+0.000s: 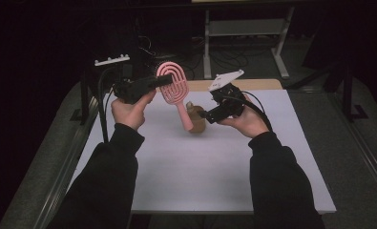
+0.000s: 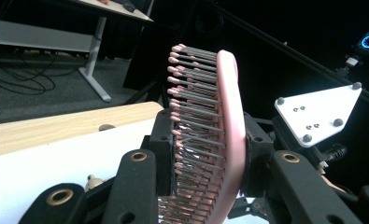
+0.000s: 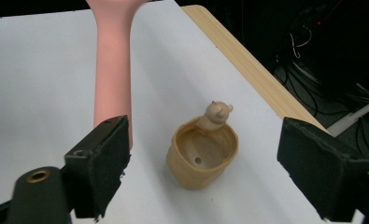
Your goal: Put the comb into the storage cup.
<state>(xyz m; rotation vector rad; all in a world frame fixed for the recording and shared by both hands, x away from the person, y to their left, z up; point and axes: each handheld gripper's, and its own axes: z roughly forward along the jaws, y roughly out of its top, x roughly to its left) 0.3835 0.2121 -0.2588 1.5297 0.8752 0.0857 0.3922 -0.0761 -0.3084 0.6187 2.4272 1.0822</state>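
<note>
Presently catalogued, four items on and above a white-topped counter (image 1: 200, 167) with a wooden strip along its far edge.

Item 1: pink hairbrush (image 1: 172, 86), oval head with looped slots, grey bristles tipped pink. It is held in the air over the far left part of the counter, head up, handle slanting down toward the counter's middle. In the left gripper view the head (image 2: 219, 130) stands edge-on between the two black jaws, bristles facing left.

Item 2: left tool (image 1: 158, 82), held in the person's left hand (image 1: 129, 110). Its jaws are clamped on the head of the hairbrush, one pad on the bristle side and one on the smooth back.

Item 3: tan cup (image 3: 202, 156), small, with a bear-like figure on its rim. It stands upright on the counter near the middle of the far edge, just beside the lower end of the brush handle (image 3: 112, 79); whether the two touch cannot be told.

Item 4: right tool (image 3: 203, 170), held in the right hand (image 1: 246, 121) above the counter's far right part, white plate on top. Its jaws stand wide apart and hold nothing, with the cup seen between them.
</note>
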